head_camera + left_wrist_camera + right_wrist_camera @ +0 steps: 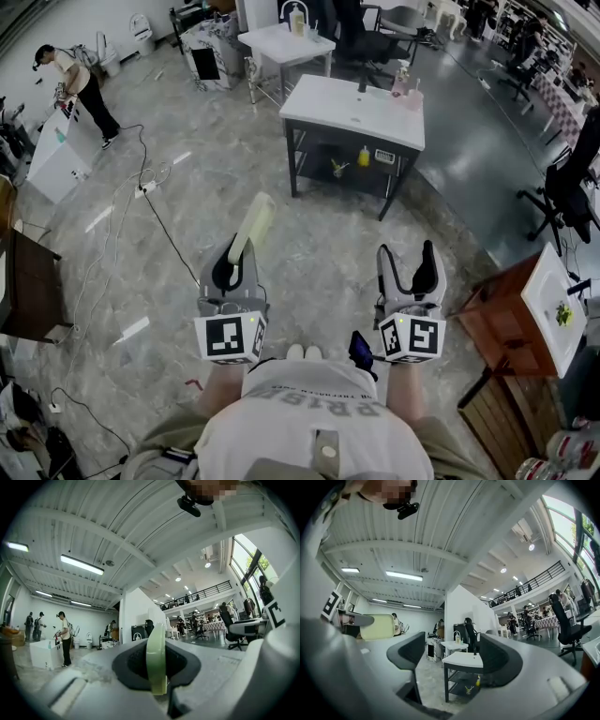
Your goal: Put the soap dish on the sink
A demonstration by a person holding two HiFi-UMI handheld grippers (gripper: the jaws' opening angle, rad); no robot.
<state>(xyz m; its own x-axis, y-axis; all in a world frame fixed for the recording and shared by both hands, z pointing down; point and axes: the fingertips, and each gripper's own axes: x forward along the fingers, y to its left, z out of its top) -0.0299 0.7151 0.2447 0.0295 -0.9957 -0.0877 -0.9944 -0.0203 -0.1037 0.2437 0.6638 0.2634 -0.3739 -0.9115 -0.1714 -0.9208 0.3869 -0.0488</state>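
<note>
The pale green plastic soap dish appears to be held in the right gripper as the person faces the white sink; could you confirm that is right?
Not quite. The pale green plastic soap dish is clamped in the left gripper, as the left gripper view shows. The right gripper stands open with nothing between its jaws. The person does face the white sink.

Far to your left, a person (80,80) stands at a white cabinet (56,155); a black cable (169,228) crosses the floor (309,253).
</note>
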